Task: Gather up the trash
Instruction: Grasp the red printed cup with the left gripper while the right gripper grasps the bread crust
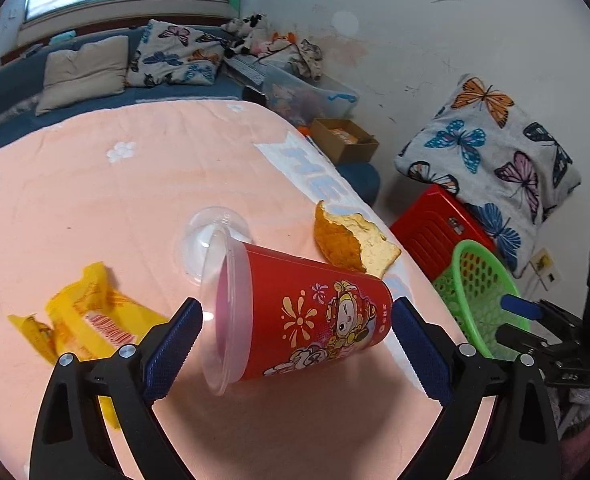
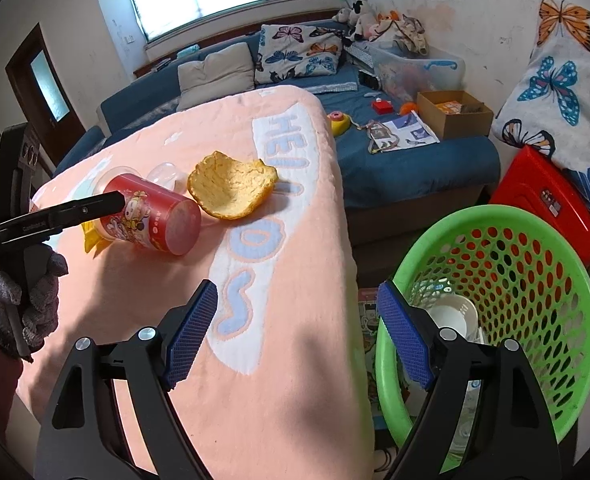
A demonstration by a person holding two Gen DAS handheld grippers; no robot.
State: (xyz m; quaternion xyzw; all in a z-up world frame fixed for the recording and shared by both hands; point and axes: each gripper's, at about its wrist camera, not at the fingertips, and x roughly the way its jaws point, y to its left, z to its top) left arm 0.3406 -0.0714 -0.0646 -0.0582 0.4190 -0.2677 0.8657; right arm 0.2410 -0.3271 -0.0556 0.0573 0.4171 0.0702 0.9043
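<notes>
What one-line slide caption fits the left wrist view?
Left gripper, fingers open, straddles a tipped red printed plastic cup on the peach blanket, beside a yellow wrapper and orange peel.

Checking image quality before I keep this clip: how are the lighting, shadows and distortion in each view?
Left wrist view: sharp, strong fisheye bending at the edges, window blown out, a glint on the clear lid of the red cup, soft shadow on the pink blanket beneath it. Right wrist view: also sharp, window overexposed, broad soft shadows on the blanket near the jaws, green basket evenly lit.
</notes>
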